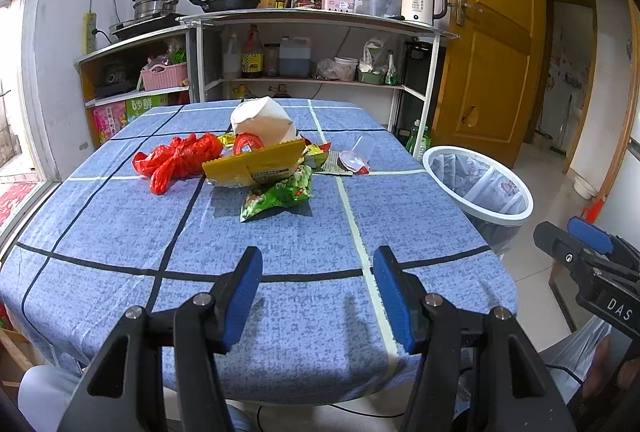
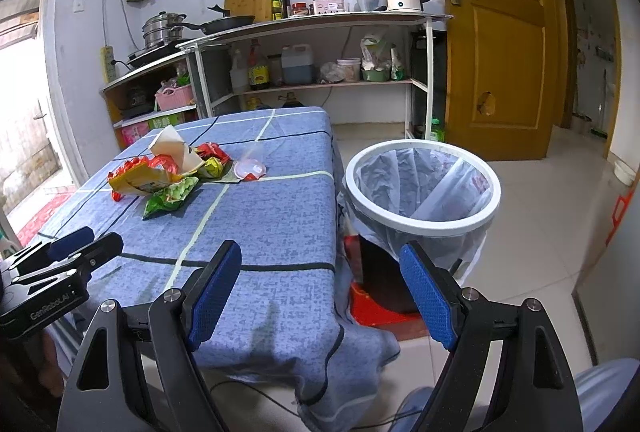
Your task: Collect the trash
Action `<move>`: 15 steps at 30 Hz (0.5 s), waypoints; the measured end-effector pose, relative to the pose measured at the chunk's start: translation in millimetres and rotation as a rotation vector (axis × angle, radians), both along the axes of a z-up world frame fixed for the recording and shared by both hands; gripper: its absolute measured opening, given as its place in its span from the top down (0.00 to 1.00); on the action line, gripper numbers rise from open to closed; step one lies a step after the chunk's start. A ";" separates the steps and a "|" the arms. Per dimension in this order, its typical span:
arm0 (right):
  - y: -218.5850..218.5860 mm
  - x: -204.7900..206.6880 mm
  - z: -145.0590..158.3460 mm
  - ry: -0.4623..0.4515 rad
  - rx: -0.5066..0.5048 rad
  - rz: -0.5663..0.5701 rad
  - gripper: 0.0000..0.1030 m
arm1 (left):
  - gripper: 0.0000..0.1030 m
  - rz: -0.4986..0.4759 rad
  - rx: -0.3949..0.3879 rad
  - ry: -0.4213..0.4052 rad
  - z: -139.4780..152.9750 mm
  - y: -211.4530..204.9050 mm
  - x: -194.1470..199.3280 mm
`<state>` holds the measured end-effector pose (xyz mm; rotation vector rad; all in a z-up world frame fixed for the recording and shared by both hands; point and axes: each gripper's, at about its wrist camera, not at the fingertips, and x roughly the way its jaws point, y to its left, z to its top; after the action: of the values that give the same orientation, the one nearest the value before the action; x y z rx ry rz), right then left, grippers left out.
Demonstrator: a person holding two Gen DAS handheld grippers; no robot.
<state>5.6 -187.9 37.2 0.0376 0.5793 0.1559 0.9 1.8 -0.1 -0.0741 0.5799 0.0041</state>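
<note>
Left wrist view shows the table (image 1: pixel 280 232) under its blue checked cloth filling most of what I see, and my left tool (image 1: pixel 318 296) hangs over its near edge with both blue pads spread wide and nothing between them. Just off the table's right side stands the trash bin (image 1: pixel 480 176), a white ring lined with a clear bag. My right tool (image 2: pixel 320 296) is held between the table corner and that bin, its fingers also parted and empty.

The trash sits in one heap toward the far middle of the table. Largest is a white paper bag (image 1: pixel 264 120) standing at the back, with a crumpled red plastic bag (image 1: pixel 180 160) to its left. A yellow packet (image 1: pixel 256 164) leans in front, a green snack wrapper (image 1: pixel 280 196) lies nearest me, and a small clear plastic cup (image 1: pixel 360 156) lies tipped over on the right.
</note>
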 end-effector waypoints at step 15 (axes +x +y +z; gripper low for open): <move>0.6 -0.2 -0.1 -0.001 -0.004 -0.002 0.21 | 0.42 0.001 -0.005 0.004 1.8 1.6 -1.7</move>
<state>5.4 -187.3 37.1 0.0346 0.5782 0.1532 -0.8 3.3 1.8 -0.0788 0.5842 0.0038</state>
